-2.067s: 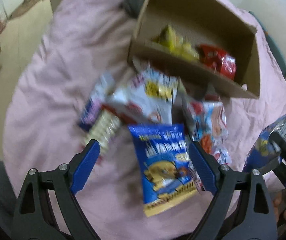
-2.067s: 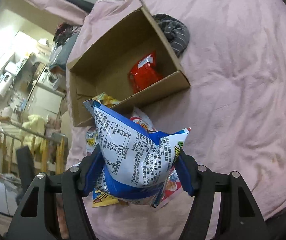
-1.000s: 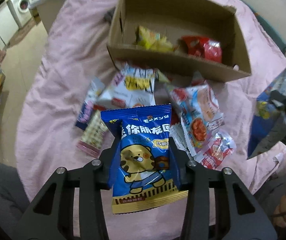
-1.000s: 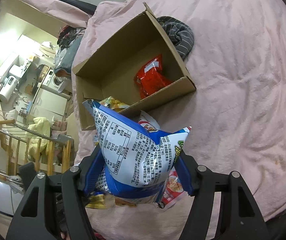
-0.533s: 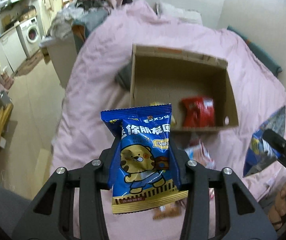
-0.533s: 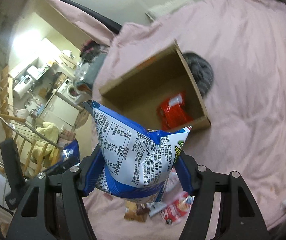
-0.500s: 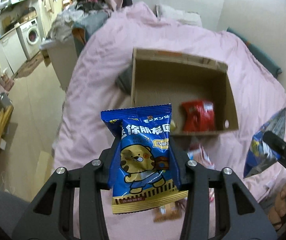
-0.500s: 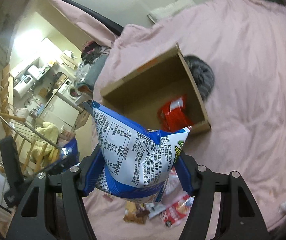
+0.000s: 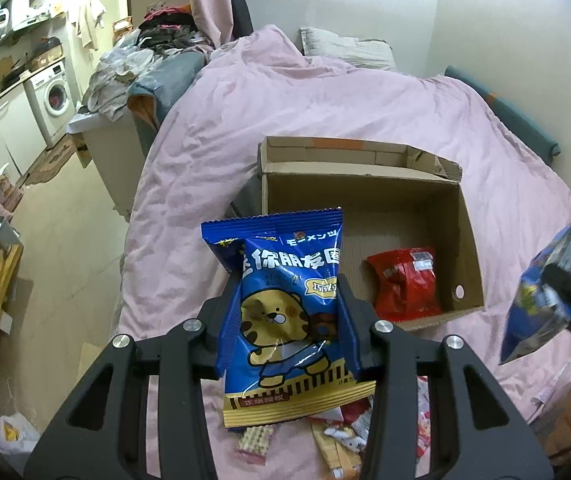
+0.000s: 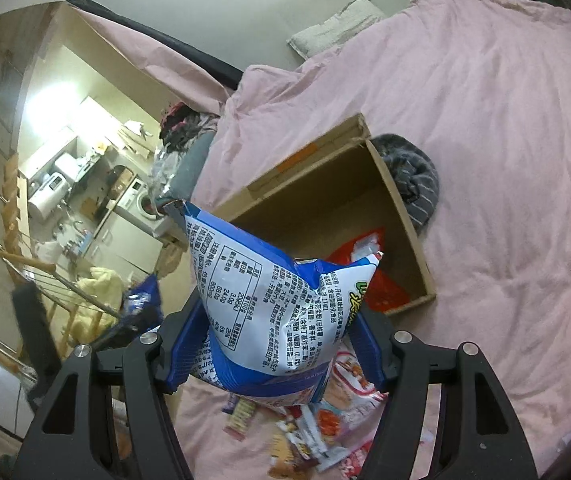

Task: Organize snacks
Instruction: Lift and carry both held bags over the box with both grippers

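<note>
On the pink bedspread (image 9: 325,120) sits an open cardboard box (image 9: 369,184), holding so far only a red packet (image 9: 403,280) that shows. Left gripper (image 9: 285,320) pinches a blue snack bag (image 9: 285,300) with a cartoon tiger and Chinese lettering, raised before the box. Right gripper (image 10: 277,344) clamps a blue-and-white bag (image 10: 273,300), its nutrition table readable only in part. Loose wrappers (image 10: 317,420) lie scattered below, so most sorting seems left.
</note>
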A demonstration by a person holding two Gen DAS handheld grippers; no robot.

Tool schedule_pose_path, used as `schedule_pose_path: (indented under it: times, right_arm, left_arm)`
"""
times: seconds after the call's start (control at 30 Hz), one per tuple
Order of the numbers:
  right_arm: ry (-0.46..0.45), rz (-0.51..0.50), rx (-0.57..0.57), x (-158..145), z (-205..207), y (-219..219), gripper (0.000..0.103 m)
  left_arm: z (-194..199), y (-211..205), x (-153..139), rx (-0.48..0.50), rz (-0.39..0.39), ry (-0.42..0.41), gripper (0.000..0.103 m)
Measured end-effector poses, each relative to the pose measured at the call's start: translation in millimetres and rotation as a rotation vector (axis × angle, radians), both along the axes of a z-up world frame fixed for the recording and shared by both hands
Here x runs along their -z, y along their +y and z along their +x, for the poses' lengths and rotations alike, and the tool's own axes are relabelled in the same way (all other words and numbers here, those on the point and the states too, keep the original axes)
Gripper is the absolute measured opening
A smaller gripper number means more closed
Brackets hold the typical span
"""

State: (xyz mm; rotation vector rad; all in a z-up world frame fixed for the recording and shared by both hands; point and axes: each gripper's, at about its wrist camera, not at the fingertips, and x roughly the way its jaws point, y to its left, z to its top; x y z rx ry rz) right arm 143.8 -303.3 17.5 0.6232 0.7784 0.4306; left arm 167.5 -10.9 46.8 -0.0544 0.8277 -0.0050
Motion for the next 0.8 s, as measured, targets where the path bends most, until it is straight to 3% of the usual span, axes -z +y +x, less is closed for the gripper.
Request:
schedule_pose_path:
  times: [0.33,0.6,0.7,0.8]
  right_arm:
    - [-0.033,-0.046,-0.007,-19.0,57.3,10.6,0.068]
    - [0.013,-0.071,-0.02,17.9,97.2,19.6,0.068]
    - [0.033,-0.112,-0.026,28.4,107.9,29.6,0.069]
    - [0.052,-0.108,-0.03,37.0,113.8,34.2,0.069]
  left_arm:
    - [41.8,-2.9,7.7,0.021,-0.029,-0.024,0.039]
    - [71.5,-3.4,44.7,0.04,-0.057,0.006,0.039]
    - [80.8,-5.9,51.8,0.046,-0.034,-0.004,0.039]
    - [90.5,-7.2,54.2,0.049,-0.062,-0.007,0.039]
